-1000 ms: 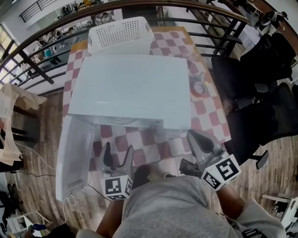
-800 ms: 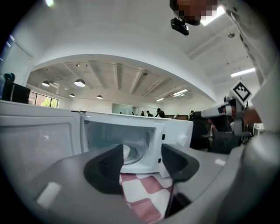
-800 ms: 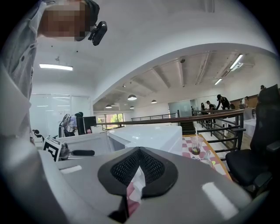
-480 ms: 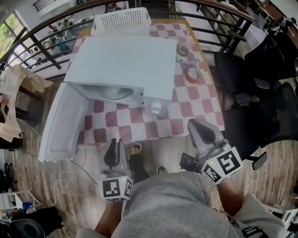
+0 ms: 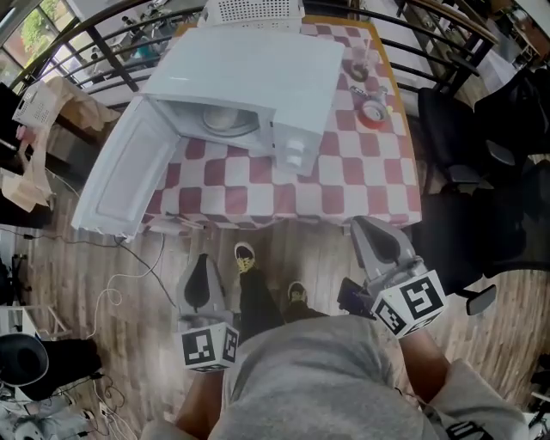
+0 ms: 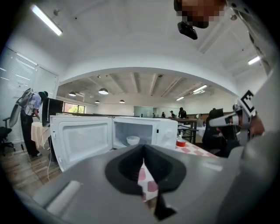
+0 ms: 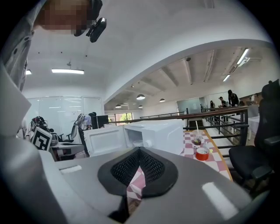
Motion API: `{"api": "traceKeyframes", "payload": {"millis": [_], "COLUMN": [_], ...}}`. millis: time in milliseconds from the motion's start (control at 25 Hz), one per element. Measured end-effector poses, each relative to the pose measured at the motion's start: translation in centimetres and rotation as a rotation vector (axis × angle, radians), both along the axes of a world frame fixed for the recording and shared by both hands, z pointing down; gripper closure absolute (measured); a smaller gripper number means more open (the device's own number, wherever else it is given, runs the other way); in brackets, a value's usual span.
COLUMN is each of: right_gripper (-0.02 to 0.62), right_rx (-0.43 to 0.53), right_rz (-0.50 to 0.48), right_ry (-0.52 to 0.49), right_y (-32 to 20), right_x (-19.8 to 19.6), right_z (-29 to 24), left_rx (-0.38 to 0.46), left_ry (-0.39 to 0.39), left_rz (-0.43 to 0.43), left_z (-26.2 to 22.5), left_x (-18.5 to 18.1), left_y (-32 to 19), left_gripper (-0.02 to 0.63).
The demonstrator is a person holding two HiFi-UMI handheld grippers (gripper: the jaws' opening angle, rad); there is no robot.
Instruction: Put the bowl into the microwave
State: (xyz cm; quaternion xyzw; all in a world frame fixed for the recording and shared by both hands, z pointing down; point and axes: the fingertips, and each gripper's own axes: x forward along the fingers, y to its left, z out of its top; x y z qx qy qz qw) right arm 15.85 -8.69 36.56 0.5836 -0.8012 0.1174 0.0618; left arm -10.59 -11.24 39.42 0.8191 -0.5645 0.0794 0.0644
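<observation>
Bowl point(image 5: 222, 120) sits inside microwave point(image 5: 258, 69); door point(image 5: 120, 180) open, closing likely left. Left tongs point(image 5: 201, 262) and right tongs point(image 5: 368, 228) both pressed together, empty.

The microwave point(image 5: 249, 77) has a smooth white shell with a soft gloss. The bowl point(image 6: 133, 140) inside is glossy white. The tablecloth point(image 5: 344, 180) looks like checked cloth. The floor point(image 5: 129, 284) is matt wood planks. The basket point(image 5: 253, 10) is perforated white plastic and the railing point(image 5: 112, 60) is dark metal. The left gripper point(image 6: 143, 148) and right gripper point(image 7: 139, 149) are matt grey plastic. The right one's black pads point(image 7: 151, 168) are rough mesh.
</observation>
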Motion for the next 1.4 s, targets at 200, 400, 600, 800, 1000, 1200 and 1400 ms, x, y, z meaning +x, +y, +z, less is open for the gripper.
{"api": "traceKeyframes", "payload": {"millis": [200,400,600,800,1000,1200,1400], "right_gripper": [0.595,0.596,0.597,0.596,0.596,0.596,0.595], "right_rx": [-0.008,-0.006,-0.007,-0.013,-0.030,-0.046,-0.070], "right_rz": [-0.056,-0.083,-0.080,-0.071,-0.036,-0.017,-0.018], "right_ry": [0.006,0.006,0.020,0.033,0.080,0.088,0.093], "right_y": [2.1,3.0,3.6,4.1,4.1,4.0,3.7], "right_x": [-2.3,-3.5,-3.4,-3.6,-3.4,-3.2,-3.4], "right_z": [0.4,0.3,-0.2,-0.2,-0.3,-0.7,0.0], "left_rx": [0.007,0.004,0.014,0.055,0.027,0.011,-0.002], "left_ry": [0.015,-0.001,0.001,-0.023,0.007,0.023,0.028], "left_rz": [-0.052,-0.066,-0.064,-0.053,-0.026,-0.004,-0.012], "left_z": [-0.3,-0.4,-0.6,-1.7,-1.5,-1.6,-1.5], "left_x": [-1.8,-2.6,-2.4,-2.3,-2.3,-2.4,-2.8], "left_y": [2.9,4.6,5.3,5.2,4.6,4.1,3.5], "left_gripper": [0.595,0.595,0.595,0.595,0.595,0.595,0.595]}}
